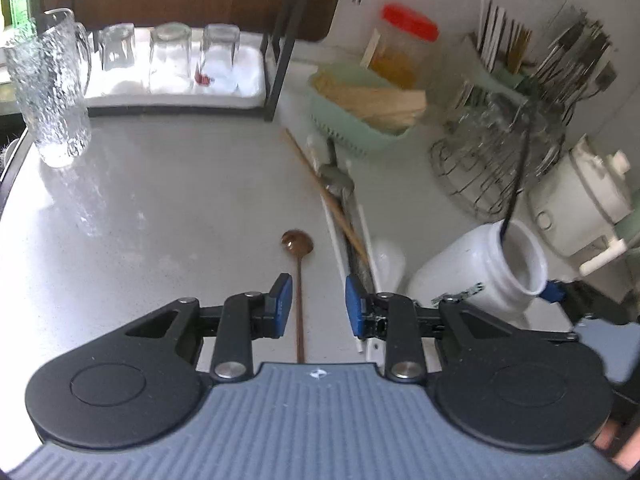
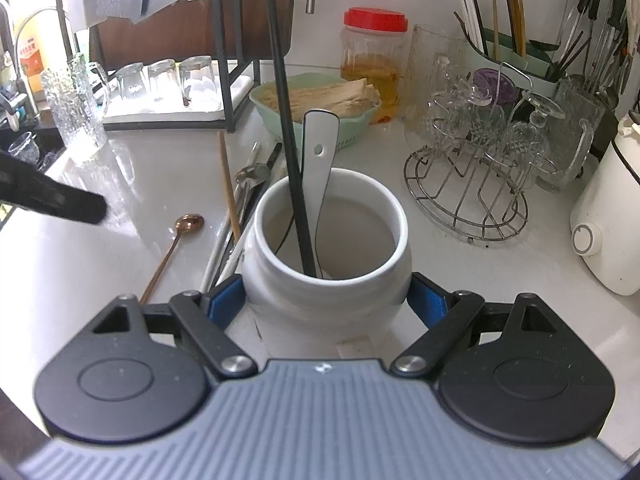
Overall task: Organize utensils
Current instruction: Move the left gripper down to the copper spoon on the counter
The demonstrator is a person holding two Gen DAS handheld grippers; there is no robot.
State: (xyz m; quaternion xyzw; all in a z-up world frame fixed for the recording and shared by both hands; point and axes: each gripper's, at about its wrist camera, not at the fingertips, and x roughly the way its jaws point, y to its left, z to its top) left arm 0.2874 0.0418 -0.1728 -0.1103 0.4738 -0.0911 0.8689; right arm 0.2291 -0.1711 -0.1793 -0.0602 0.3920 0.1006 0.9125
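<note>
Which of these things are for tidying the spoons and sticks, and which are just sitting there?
For the job:
white ceramic jar, gripped by right tool
long copper spoon, between open left tool
loose pile of chopsticks and utensils

Just sitting there:
mint green plastic basket
wire rack of glasses
red-lidded plastic jar
textured glass pitcher

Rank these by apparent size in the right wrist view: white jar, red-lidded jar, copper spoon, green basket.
1. white jar, though nearness to the camera inflates it
2. green basket and red-lidded jar, too alike to separate
3. copper spoon
</note>
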